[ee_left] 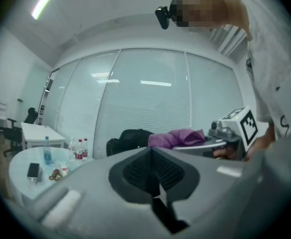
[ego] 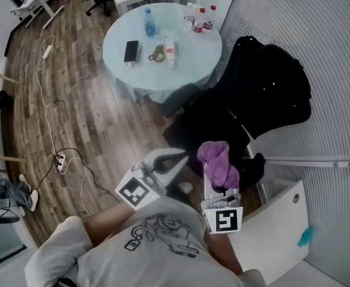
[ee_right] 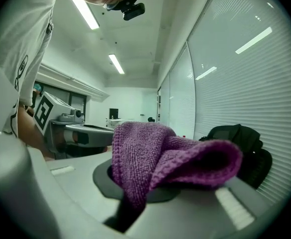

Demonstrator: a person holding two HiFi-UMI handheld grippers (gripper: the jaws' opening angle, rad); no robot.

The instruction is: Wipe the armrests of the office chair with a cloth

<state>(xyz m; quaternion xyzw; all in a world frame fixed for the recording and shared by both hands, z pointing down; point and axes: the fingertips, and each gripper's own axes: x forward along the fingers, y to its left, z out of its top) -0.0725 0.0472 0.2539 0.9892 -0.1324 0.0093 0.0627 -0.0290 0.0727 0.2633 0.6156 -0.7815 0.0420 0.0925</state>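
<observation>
The black office chair [ego: 213,121] stands by the blinds with a black jacket [ego: 273,82] draped over its back; one armrest [ego: 179,99] points toward the table. My right gripper [ego: 216,181] is shut on a bunched purple cloth [ego: 218,159], held above the floor just short of the seat's near edge. The cloth [ee_right: 170,158] fills the right gripper view, the chair [ee_right: 240,138] beyond it. My left gripper [ego: 176,158] hovers beside it on the left, shut and holding nothing. Its pads [ee_left: 172,176] are pressed together in the left gripper view, with the cloth [ee_left: 177,137] ahead.
A round pale table [ego: 118,52] beyond the chair carries water bottles [ego: 200,18], a phone [ego: 131,51] and small items. A power strip [ego: 61,162] with cables lies on the wooden floor at left. A white panel [ego: 279,232] stands at lower right, blinds [ego: 330,52] along the right.
</observation>
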